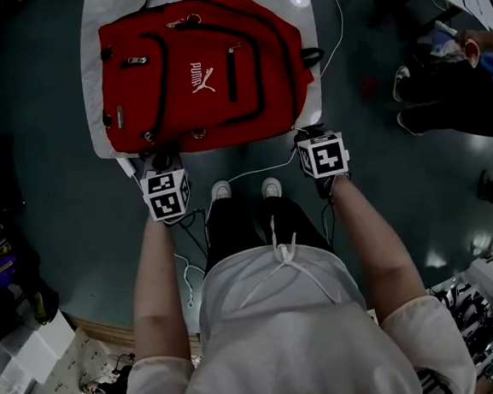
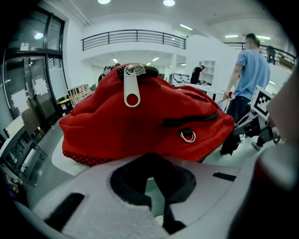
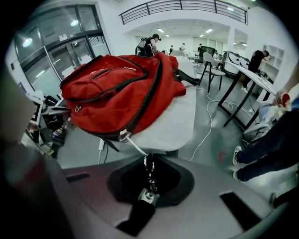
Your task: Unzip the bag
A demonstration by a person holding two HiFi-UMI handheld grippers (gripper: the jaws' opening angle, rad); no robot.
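Observation:
A red backpack [image 1: 201, 67] lies flat on a white table [image 1: 96, 93]. My right gripper [image 1: 310, 135] is at the bag's near right corner. In the right gripper view it [image 3: 147, 193] is shut on a thin cord pull [image 3: 148, 170]. The cord runs taut up to a zipper slider [image 3: 123, 136] on the bag's black zipper line. My left gripper [image 1: 159, 163] sits just off the bag's near left corner. In the left gripper view its jaws [image 2: 161, 207] look shut, with nothing seen between them and the bag [image 2: 140, 126] beyond. A large silver zipper tab [image 2: 132, 88] hangs on top of the bag.
The table's near edge [image 3: 173, 135] is right in front of both grippers. White cables [image 1: 253, 172] trail on the floor by my shoes [image 1: 246, 188]. A person [image 1: 476, 77] stands at the right; shelves and boxes [image 1: 39, 373] are behind me at the left.

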